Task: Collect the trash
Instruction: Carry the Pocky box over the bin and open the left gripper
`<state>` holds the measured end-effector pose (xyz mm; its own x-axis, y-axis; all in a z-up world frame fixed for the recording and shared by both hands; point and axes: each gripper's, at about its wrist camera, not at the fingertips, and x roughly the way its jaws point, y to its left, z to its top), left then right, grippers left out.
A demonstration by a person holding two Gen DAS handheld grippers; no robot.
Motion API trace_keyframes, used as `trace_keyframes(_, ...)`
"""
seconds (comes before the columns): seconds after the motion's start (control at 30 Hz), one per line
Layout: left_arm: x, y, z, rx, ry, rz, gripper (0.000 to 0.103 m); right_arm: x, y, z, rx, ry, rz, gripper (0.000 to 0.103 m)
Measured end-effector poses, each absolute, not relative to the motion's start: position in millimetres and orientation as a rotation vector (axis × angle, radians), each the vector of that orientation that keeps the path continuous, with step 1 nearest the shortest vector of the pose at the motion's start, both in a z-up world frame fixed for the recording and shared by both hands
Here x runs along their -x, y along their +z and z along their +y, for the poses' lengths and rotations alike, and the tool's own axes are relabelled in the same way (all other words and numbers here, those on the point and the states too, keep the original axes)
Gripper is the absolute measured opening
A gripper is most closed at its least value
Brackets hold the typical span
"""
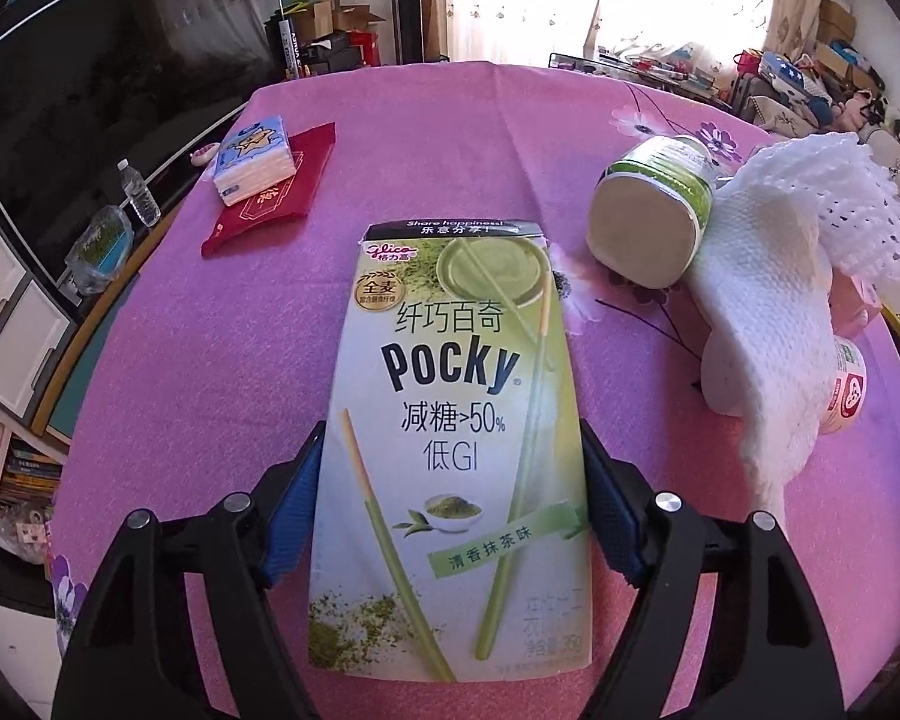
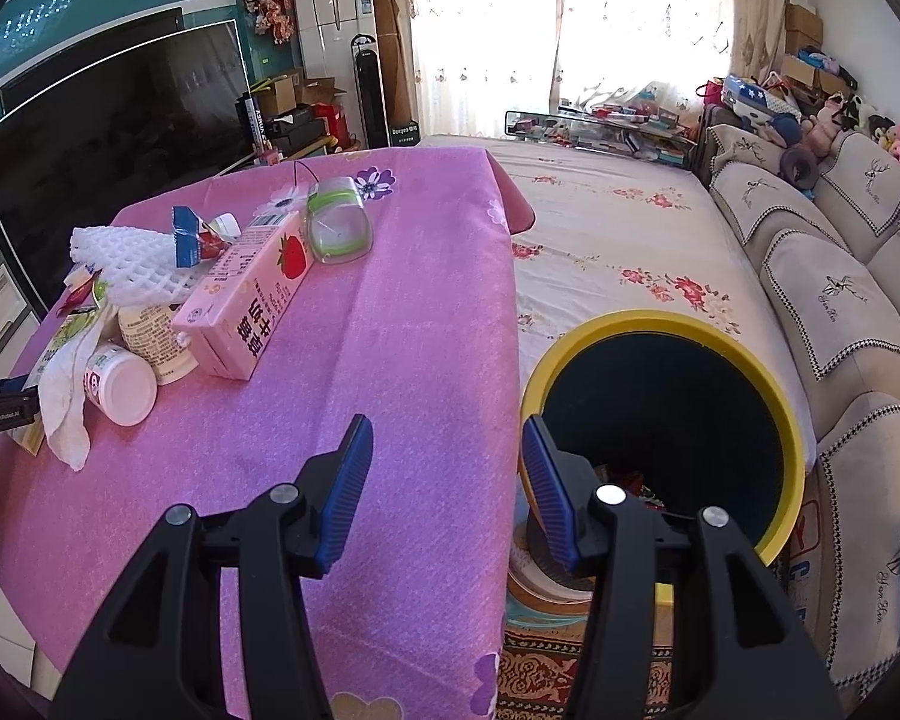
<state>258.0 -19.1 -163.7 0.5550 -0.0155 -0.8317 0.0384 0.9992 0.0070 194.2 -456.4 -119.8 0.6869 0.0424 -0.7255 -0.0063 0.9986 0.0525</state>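
Cardboard Pocky box [image 1: 450,420], judged light and crushable: we grip its long edges in left fingers [image 1: 297,510]; right fingers [image 2: 348,480] stand apart, empty.

Glossy cardboard Pocky box [image 1: 450,450] between the left claw's [image 1: 450,498] ribbed blue pads [image 1: 297,510], matt pink cloth surface [image 1: 210,360] beneath, rough white paper towel [image 1: 756,324] to its right

Left gripper [image 1: 450,504] clamped shut, right gripper [image 2: 447,480] spread wide.
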Motion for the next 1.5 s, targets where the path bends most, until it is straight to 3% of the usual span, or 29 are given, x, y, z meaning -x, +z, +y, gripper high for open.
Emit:
trace_keyframes(0.37, -188, -76, -28, -0.025, -0.051, 0.758, 0.076, -178, -107, -457, -0.059, 0.029, 0.772, 0.049)
trace_keyframes(0.67, -163, -29, -134, -0.098, -0.326, 0.663, 0.077, -146, -98, -490, -0.069, -0.059, 0.74, 0.049)
trace_keyframes(1.2, -220, -74, -385, -0.196, -0.524, 0.729, 0.077, -81, -81, -596, -0.114, -0.188, 0.693, 0.049)
trace_keyframes(1.5, -250, -106, -485, -0.233, -0.57, 0.772, 0.077, -78, -81, -634, -0.128, -0.208, 0.692, 0.049)
